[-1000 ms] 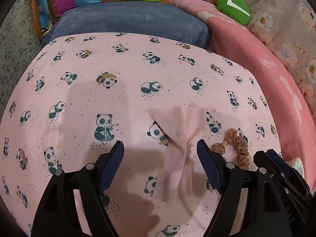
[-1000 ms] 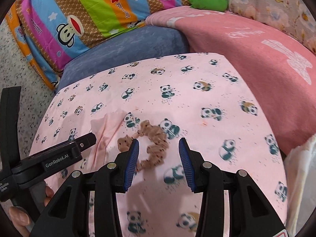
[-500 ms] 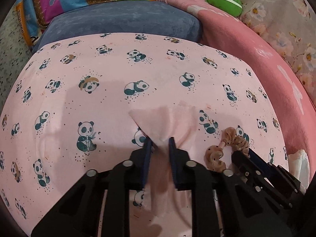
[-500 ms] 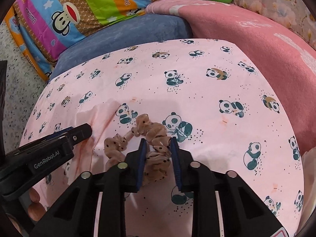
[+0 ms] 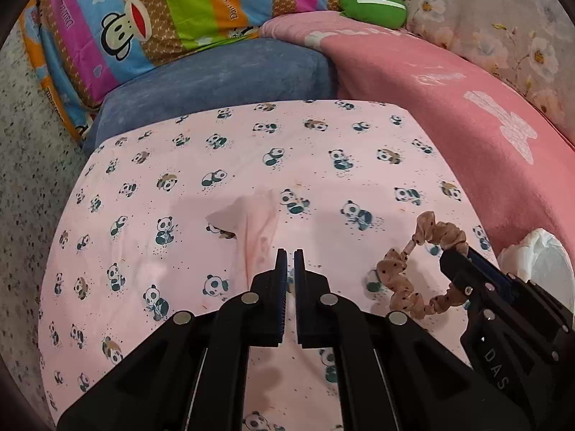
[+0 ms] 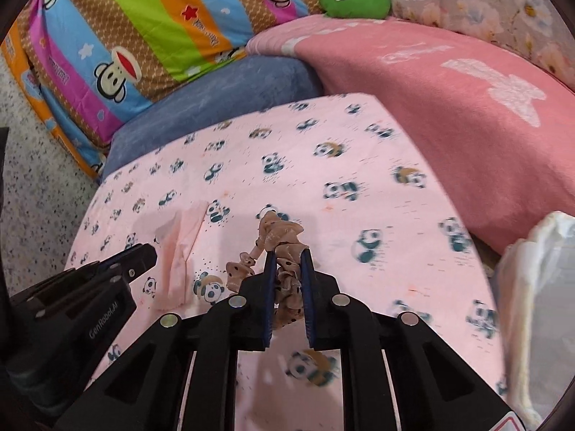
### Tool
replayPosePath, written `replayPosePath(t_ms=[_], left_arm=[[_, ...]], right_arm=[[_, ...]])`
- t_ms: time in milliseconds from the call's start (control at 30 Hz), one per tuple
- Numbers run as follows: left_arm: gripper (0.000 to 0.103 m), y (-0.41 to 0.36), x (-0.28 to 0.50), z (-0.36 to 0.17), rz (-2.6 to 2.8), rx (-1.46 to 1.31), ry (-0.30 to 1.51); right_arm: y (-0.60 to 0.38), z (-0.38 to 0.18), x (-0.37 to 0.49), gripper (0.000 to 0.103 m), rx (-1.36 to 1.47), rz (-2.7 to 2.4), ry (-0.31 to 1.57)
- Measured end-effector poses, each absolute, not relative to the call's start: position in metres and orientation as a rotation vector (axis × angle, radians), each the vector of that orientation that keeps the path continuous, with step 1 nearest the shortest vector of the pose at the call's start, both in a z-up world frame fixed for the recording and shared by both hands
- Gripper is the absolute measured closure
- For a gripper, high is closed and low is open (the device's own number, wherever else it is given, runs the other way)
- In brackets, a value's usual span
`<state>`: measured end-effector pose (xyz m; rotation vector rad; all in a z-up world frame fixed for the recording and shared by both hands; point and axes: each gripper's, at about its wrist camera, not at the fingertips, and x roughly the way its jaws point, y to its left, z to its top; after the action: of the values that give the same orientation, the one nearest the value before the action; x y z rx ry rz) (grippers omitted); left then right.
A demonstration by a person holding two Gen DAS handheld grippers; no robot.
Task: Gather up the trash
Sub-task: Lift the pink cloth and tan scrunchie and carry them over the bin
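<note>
Step in hand: pick-up. The left gripper [image 5: 290, 256], jaws nearly together, pinches the pink tissue [image 5: 257, 226] at 12 o'clock. The right gripper [image 6: 288, 255] is clamped on the scrunchie [image 6: 278, 248]. Next: lift both clear; open bed [image 5: 179, 179] lies ahead, white bag [image 6: 539, 287] at 3 o'clock.

Scrunchie [image 6: 284, 248] in right gripper [image 6: 288, 260], seemingly lifted

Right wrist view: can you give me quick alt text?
The right hand-held gripper is shut on a tan dotted scrunchie above a pink panda-print sheet. The left hand-held gripper sits at left beside a pink tissue.
</note>
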<state>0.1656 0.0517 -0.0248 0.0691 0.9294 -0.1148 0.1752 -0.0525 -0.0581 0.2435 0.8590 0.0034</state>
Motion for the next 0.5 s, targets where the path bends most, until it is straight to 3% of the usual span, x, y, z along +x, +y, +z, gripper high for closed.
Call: replayPosePath(t_ms=[500], left_arm=[[0.099,-0.021,0.09,0.033,-0.165,0.217,0.767]], right_arm=[[-0.134,0.008,0.085,0.089,0.315,-0.105,0.71]])
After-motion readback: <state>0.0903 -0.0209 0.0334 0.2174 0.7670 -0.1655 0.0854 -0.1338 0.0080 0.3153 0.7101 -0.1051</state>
